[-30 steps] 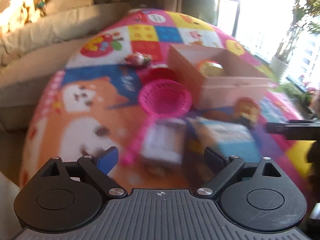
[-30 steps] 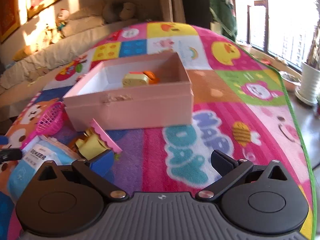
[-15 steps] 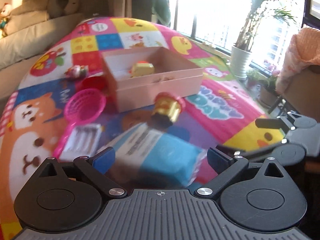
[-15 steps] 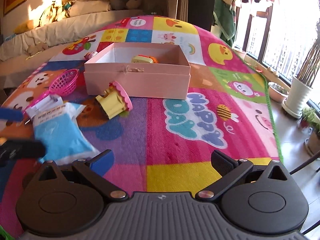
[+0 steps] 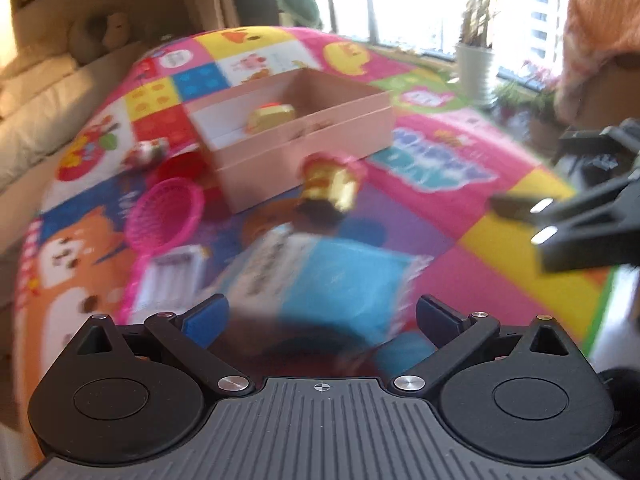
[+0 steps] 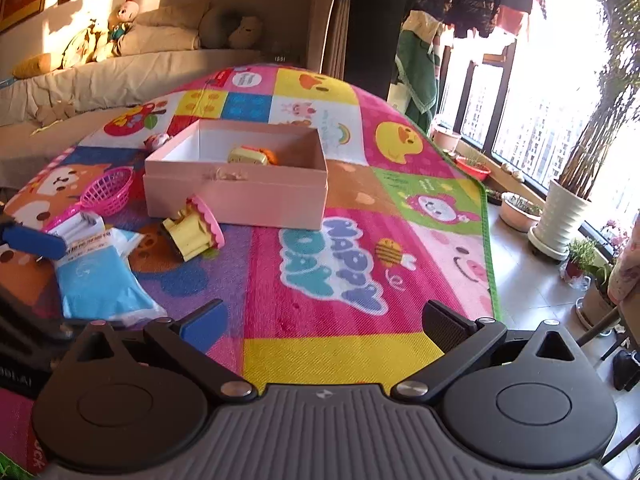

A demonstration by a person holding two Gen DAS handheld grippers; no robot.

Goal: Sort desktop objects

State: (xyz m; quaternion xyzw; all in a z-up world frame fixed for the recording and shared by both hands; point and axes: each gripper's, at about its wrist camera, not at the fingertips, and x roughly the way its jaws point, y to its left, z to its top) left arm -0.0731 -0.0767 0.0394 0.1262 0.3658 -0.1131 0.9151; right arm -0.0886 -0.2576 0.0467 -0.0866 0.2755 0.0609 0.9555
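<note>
A pink open box (image 6: 240,184) sits mid-mat with a yellow toy (image 6: 248,156) inside; it also shows in the left wrist view (image 5: 296,140). A yellow and pink cupcake toy (image 6: 194,234) lies on its side in front of the box. A blue and white packet (image 6: 98,272) lies left of it, just ahead of my left gripper (image 5: 320,316), which is open and empty. A white battery pack (image 5: 168,280) and a pink basket (image 5: 168,212) lie further left. My right gripper (image 6: 322,326) is open and empty above the mat's near edge.
A red cup (image 5: 180,164) and a small round toy (image 5: 146,152) lie behind the basket. A sofa (image 6: 100,80) runs along the back left. Potted plants (image 6: 560,216) stand on the floor right of the colourful mat (image 6: 360,260).
Both grippers have pulled back and risen from the objects. The left view swung right, so the box and cupcake toy now sit centre. Both grippers stayed open.
</note>
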